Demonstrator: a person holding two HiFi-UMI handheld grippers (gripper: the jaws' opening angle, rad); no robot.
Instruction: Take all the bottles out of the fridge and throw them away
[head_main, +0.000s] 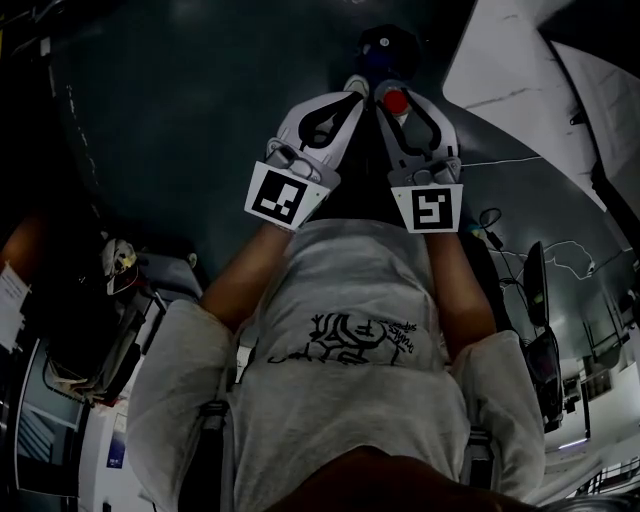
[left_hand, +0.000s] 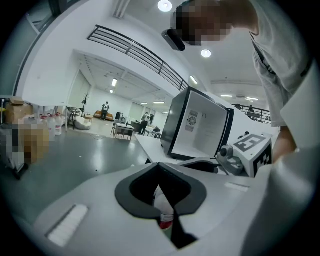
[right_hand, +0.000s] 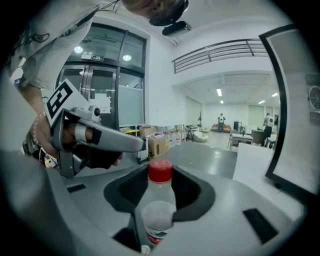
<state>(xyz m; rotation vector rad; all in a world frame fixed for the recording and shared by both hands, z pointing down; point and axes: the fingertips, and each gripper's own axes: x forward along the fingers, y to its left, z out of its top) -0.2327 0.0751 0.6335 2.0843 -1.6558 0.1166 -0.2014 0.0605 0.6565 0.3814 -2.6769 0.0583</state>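
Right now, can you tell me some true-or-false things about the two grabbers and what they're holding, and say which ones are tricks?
1. The bottle in the right gripper has a red cap. True.
2. The left gripper is wide open with nothing in it. False: its jaws are shut on a pale bottle with a red band.
3. The two grippers are held side by side in front of the person. True.
4. The person's shirt is plain black. False: it is light grey with a dark drawing on it.
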